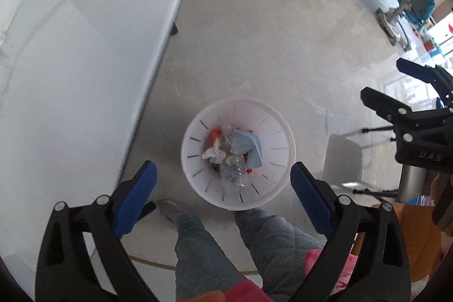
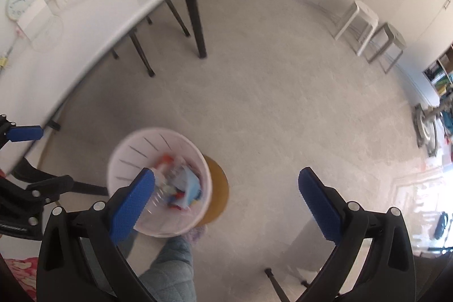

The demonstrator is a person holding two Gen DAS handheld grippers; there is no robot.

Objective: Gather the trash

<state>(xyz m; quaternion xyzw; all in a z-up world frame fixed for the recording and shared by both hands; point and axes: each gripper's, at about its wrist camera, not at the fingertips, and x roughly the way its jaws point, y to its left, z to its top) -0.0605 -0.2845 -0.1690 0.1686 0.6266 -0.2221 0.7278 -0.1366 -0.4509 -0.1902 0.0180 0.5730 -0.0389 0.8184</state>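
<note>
A white slotted trash bin (image 1: pixel 195 137) stands on the floor below me, holding trash (image 1: pixel 233 152): crumpled tissue, blue paper, a clear plastic bottle and red bits. My left gripper (image 1: pixel 223 186) is open and empty, held high above the bin's near rim. My right gripper (image 2: pixel 226 190) is open and empty too; it shows at the right edge of the left wrist view (image 1: pixel 388 87). In the right wrist view the bin (image 2: pixel 124 157) is blurred at lower left, behind my left finger pad (image 2: pixel 133 203), with trash (image 2: pixel 181 183) inside. The left gripper shows at that view's left edge (image 2: pixel 25 133).
A white table (image 1: pixel 70 70) runs along the left, its dark legs (image 2: pixel 196 19) on the pale floor. Two stools (image 2: pixel 368 30) stand by the far cabinets. A round wooden stool (image 2: pixel 218 188) is beside the bin. The person's legs (image 1: pixel 226 242) are beneath me. A tripod (image 1: pixel 376 132) stands at right.
</note>
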